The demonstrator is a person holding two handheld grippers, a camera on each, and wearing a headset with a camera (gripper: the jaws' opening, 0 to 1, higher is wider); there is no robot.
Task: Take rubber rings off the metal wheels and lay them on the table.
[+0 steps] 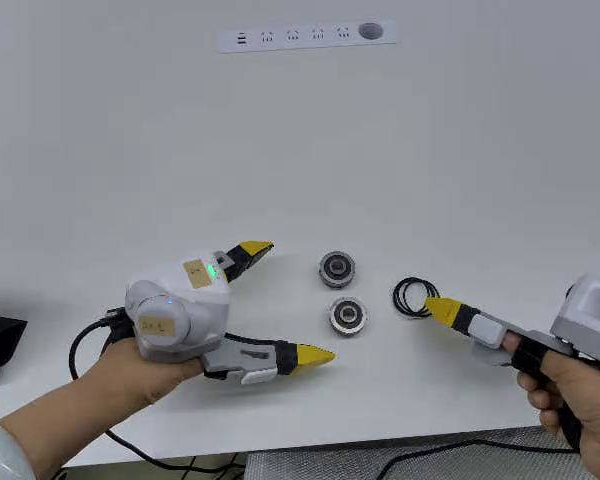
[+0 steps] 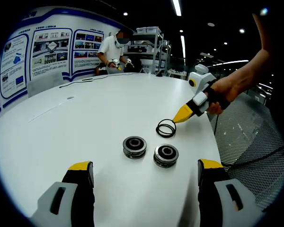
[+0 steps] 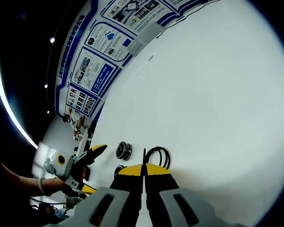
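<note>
The rubber rings lay just off the right gripper's closed jaws. The left gripper gaped open short of two wheels, one half hidden behind the right jaws.

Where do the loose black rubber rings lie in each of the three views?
Head view: rubber rings right of centre, right of the metal wheels.
Left gripper view: rubber rings just right of centre, beyond the wheels.
Right gripper view: rubber rings low centre, right of the wheels.
Shared landmark: the metal wheels.
</note>
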